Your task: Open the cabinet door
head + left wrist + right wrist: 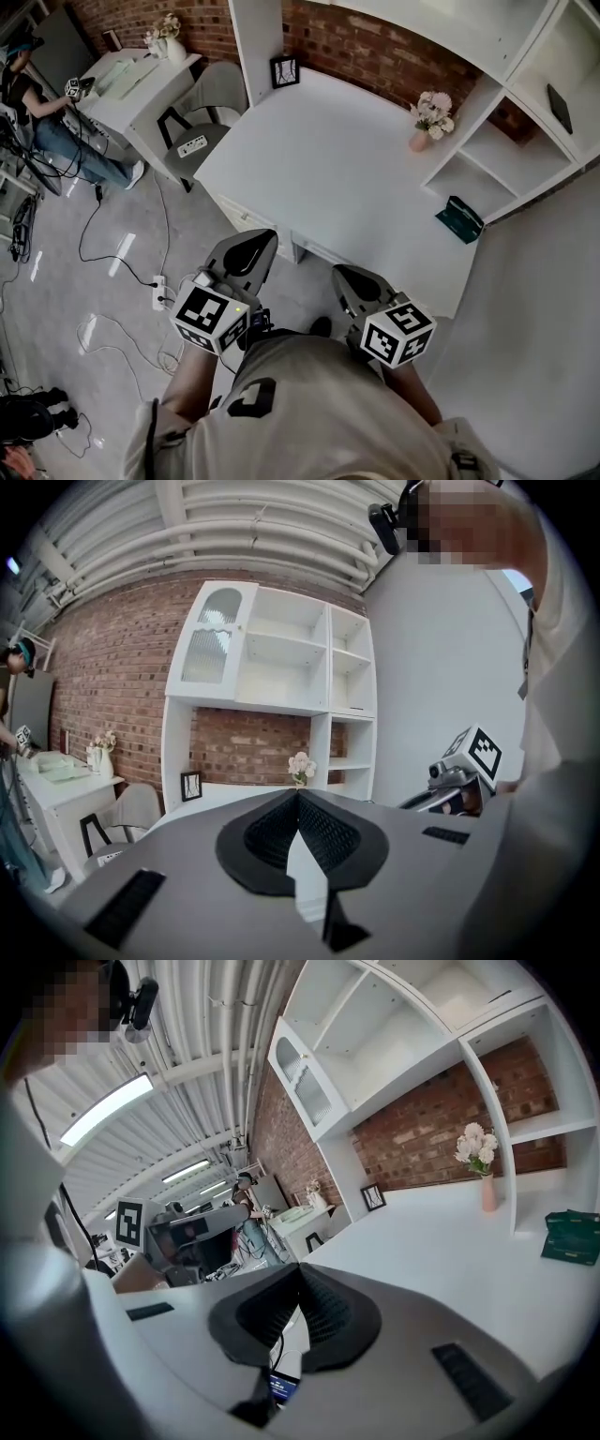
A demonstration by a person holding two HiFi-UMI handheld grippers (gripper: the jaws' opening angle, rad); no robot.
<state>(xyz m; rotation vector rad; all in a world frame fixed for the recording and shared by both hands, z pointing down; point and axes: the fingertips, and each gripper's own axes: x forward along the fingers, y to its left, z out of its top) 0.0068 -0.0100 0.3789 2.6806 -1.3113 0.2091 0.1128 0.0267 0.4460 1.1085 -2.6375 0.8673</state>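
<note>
Honestly, this looks like the approach stage, with nothing touched yet. The left gripper [251, 246] and right gripper [356, 281] are both pinched fully closed with nothing between the jaws. They're held close to the person's body at the near edge of the white desk [328, 159].

The cabinet door [214, 635], the arched glass-front one, sits shut at the top-left corner of the shelf unit [328, 658]. That's roughly 11 o'clock from the left gripper's nose and well apart from it.

My guess at the next move: reach up across the desk, spread one set of jaws and catch the door's edge or handle. I can't make out a handle from here.

The desk is mostly bare, with a flower vase [429, 117] at 2 o'clock, a picture frame [284, 71] at 12 and a green box [459, 220] at 3. There's a brick wall [375, 47] behind, a chair [202, 112] and second desk [141, 80] at 10 o'clock, and cables [103, 253] on the floor at 8.
</note>
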